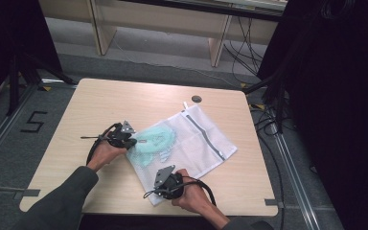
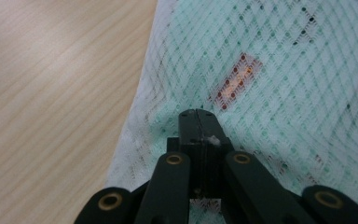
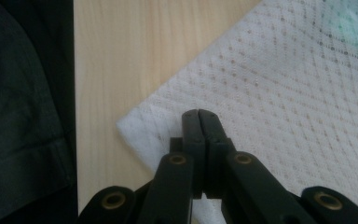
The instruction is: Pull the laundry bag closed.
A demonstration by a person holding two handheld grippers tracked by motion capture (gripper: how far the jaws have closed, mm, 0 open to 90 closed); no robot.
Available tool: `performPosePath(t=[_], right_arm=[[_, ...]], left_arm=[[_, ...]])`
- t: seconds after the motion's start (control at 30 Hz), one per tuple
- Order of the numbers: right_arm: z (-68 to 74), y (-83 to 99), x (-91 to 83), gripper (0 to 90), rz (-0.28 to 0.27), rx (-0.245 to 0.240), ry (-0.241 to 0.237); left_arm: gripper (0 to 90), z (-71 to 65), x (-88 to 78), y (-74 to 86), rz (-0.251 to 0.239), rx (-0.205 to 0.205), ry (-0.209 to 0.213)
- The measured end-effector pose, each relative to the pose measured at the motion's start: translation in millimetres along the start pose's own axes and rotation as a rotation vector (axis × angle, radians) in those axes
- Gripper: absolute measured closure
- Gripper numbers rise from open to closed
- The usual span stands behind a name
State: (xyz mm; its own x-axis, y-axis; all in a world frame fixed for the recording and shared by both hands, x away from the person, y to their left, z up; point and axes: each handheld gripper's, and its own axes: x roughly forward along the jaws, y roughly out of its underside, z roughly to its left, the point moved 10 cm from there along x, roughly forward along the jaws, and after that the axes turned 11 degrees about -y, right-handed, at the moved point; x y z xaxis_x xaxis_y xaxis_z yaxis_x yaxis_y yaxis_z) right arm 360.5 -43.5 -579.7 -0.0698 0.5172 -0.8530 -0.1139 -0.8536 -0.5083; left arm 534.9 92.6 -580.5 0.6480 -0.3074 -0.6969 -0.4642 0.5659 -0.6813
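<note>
**Mia:** What is on the wooden table?

**Ben:** A white mesh laundry bag. It lies flat near the middle of the table, a bit to the right. One corner points at the near edge.

**Mia:** Is something in the bag?

**Ben:** Yes, a mint-green cloth. It sits in the left part of the bag. You can see it through the net. The left gripper view also shows a small orange patch under the net. I cannot tell what that is.

**Mia:** There is a grey line on the bag.

**Ben:** That is the zipper. It runs along the top of the bag, from the far corner toward the right side.

**Mia:** Where is the left gripper?

**Ben:** At the left edge of the bag, right by the green cloth. Its jaws are closed tight together, tips on the net. A bit of net shows low down by the jaws, but I cannot tell if they pinch it.

**Mia:** And the right gripper?

**Ben:** At the near corner of the bag, close to the table's front edge. Its jaws are closed tight too, over the white net. I cannot tell if net is caught between them.

**Mia:** What is the dark round thing far back?

**Ben:** A small dark disc, just past the bag's far corner.
</note>
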Motion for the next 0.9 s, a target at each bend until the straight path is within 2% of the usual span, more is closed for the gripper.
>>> performPosePath(t=[0.03,0.07,0.23,0.37,0.43,0.53,0.63,0.67,0.7,0.73,0.8,0.83,0.9], right_arm=[[0.5,-2.0,1.4,90.0,-0.002,-0.002,-0.003],[1.0,-3.9,2.7,90.0,-0.008,-0.002,-0.004],[3.3,-12.9,8.8,90.0,-0.018,-0.025,-0.012],[5.3,-19.3,13.8,90.0,-0.035,-0.021,-0.016],[5.9,-19.4,13.6,90.0,-0.02,-0.022,-0.019],[6.1,-23.9,16.9,90.0,-0.041,-0.018,-0.01],[3.8,-28.3,18.6,90.0,-0.033,-0.057,-0.011],[7.6,-29.5,21.0,90.0,-0.052,0.003,-0.015],[7.6,-29.5,21.0,90.0,-0.052,0.003,-0.015],[1.7,-31.1,18.1,90.0,-0.047,-0.056,-0.007],[0.5,-30.9,10.2,90.0,-0.07,-0.012,-0.011],[0.5,-30.9,10.2,90.0,-0.07,-0.012,-0.011],[-12.7,-28.7,-11.0,90.0,-0.11,0.0,0.031]], left_arm=[[89.6,1.3,0.7,-0.5,-0.001,0.003,-0.004],[89.6,1.0,1.2,-0.4,0.002,-0.014,-0.007],[89.6,2.6,3.5,-2.8,-0.003,0.002,-0.015],[89.6,3.6,5.7,-4.0,-0.003,-0.004,-0.01],[89.6,4.6,5.7,-4.4,-0.004,0.002,-0.016],[89.6,5.3,7.6,-5.9,-0.003,0.004,-0.017],[89.6,5.6,8.8,-7.2,-0.004,0.02,-0.024],[89.7,5.2,9.4,-8.0,-0.004,0.021,-0.023],[89.6,5.2,9.4,-8.0,-0.004,0.021,-0.023],[89.7,6.7,7.4,-8.8,-0.008,0.02,-0.038],[89.7,5.8,3.9,-10.7,-0.015,0.018,-0.035],[89.7,5.8,3.9,-10.7,-0.015,0.018,-0.035],[89.7,1.1,-7.6,-16.0,-0.037,0.019,-0.024]])
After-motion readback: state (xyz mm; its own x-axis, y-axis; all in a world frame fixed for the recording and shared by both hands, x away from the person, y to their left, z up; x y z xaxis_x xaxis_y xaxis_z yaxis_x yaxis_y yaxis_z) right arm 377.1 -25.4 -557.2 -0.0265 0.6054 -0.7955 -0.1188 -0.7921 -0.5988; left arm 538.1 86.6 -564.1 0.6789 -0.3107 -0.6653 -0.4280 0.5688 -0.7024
